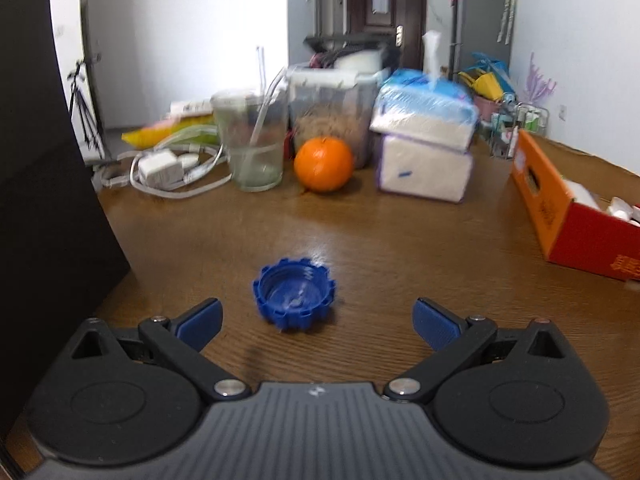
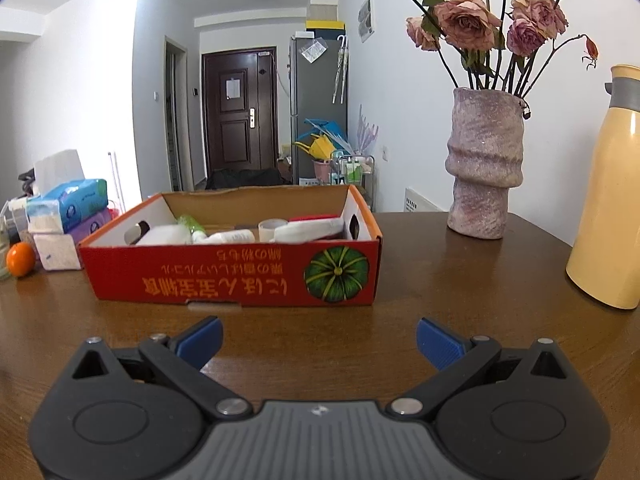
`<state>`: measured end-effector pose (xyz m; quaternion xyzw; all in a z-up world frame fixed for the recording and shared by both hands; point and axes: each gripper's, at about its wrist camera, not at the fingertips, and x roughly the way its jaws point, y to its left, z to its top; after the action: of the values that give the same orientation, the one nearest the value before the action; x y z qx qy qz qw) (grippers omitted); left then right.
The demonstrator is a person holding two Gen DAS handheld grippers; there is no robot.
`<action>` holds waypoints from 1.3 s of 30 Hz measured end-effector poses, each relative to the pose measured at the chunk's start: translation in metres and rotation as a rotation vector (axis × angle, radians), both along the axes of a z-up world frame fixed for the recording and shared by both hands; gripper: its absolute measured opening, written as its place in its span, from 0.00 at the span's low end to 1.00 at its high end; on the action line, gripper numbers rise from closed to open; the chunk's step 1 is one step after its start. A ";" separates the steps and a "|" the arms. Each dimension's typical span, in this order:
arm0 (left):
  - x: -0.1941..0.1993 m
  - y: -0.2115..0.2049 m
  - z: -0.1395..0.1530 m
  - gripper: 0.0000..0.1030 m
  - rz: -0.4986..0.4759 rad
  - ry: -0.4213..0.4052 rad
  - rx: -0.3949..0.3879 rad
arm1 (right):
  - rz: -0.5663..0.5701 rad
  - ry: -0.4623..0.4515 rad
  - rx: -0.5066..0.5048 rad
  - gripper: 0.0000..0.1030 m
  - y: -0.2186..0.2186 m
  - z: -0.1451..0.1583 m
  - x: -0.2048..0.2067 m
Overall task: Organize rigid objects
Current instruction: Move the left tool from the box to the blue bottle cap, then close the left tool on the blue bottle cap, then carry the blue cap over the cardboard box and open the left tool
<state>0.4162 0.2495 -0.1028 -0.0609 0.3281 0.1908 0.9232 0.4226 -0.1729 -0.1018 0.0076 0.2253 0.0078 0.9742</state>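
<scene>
A blue ribbed bottle cap lies open side up on the wooden table, just ahead of my left gripper and slightly left of its middle. The left gripper is open and empty. My right gripper is open and empty, a short way in front of a red and orange cardboard box that holds white bottles and tubes. The same box shows at the right in the left wrist view.
An orange, a clear cup with a straw, a plastic tub, stacked tissue packs and white chargers with cables stand at the back. A dark panel rises at left. A vase of roses and a yellow flask stand right.
</scene>
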 end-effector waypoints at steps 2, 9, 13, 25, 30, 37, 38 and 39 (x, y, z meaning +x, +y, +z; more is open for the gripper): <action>0.005 0.005 -0.005 1.00 0.007 0.018 -0.012 | 0.001 0.005 -0.007 1.00 0.001 -0.002 0.000; 0.018 0.016 -0.015 1.00 0.059 0.031 0.016 | -0.006 0.016 -0.013 1.00 0.002 -0.005 0.001; 0.028 0.023 -0.017 0.82 0.067 0.023 0.016 | -0.007 0.022 -0.012 1.00 0.002 -0.007 0.003; 0.019 0.009 -0.009 0.53 0.011 -0.047 0.046 | -0.003 0.028 0.012 1.00 -0.002 -0.007 0.005; 0.011 -0.007 -0.005 0.53 -0.012 -0.067 0.051 | 0.000 0.031 0.021 1.00 -0.003 -0.008 0.006; 0.001 -0.038 -0.003 0.53 -0.058 -0.080 0.059 | 0.008 0.027 0.041 1.00 -0.006 -0.006 0.005; 0.000 -0.042 -0.003 0.53 -0.063 -0.081 0.059 | 0.011 0.026 0.044 1.00 -0.006 -0.006 0.004; -0.001 -0.046 -0.003 0.53 -0.067 -0.082 0.058 | 0.013 0.026 0.046 1.00 -0.006 -0.006 0.004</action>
<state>0.4150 0.2040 -0.1060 -0.0310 0.2863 0.1666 0.9430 0.4268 -0.1787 -0.1074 0.0286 0.2377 0.0190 0.9707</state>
